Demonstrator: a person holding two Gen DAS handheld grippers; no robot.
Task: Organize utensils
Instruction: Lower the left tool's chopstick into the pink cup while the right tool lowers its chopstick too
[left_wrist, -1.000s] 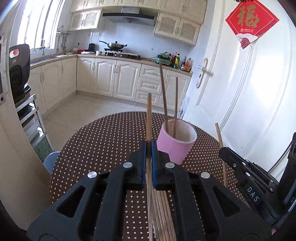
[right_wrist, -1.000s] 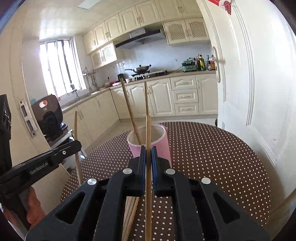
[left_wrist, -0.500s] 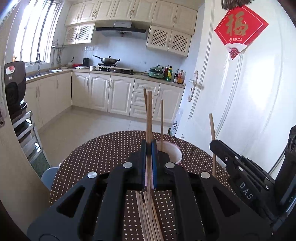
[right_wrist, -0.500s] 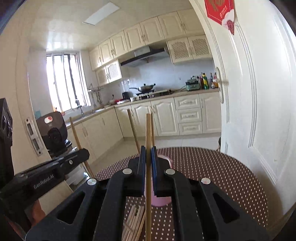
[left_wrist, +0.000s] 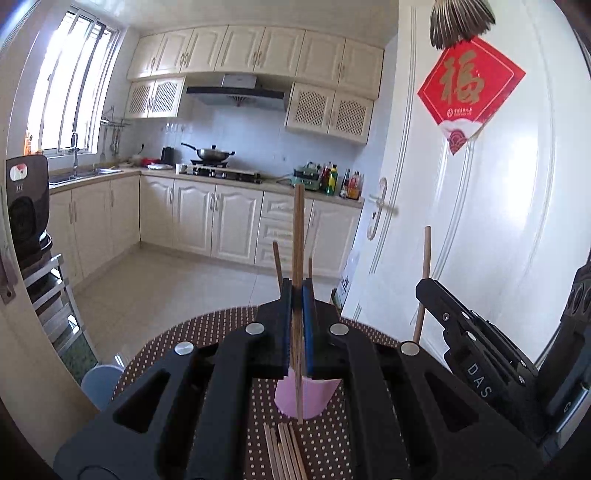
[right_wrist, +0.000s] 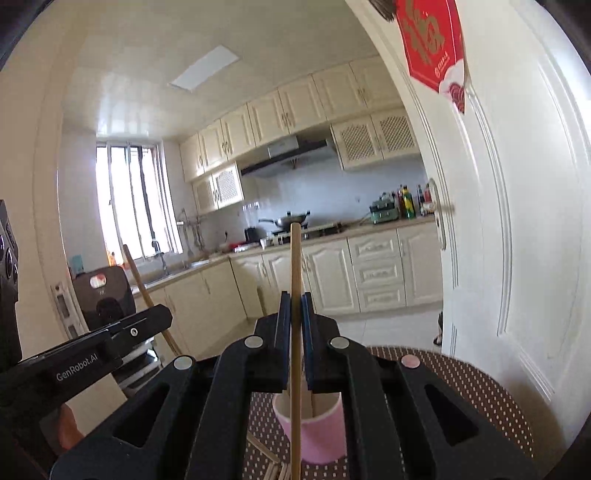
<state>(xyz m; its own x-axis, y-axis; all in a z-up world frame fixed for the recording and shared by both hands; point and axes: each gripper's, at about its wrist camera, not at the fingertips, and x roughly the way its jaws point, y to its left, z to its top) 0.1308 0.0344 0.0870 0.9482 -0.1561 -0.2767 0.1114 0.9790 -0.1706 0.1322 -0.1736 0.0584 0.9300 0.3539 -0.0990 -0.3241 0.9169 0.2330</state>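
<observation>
A pink cup stands on the brown dotted tablecloth, low in both views, with two chopsticks upright in it. My left gripper is shut on a dark brown chopstick held upright above the cup's near side. My right gripper is shut on a paler chopstick, also upright, in front of the cup. Each gripper shows at the edge of the other's view with its stick. Several loose chopsticks lie on the cloth before the cup.
A white door with a red paper ornament stands close on the right. A black appliance sits on a metal rack at the left. A pale blue stool is beside the table. The kitchen counter lies far behind.
Both grippers have risen, each carrying its chopstick. The cup and table have sunk in both views, and the cup now shows below the fingers.
</observation>
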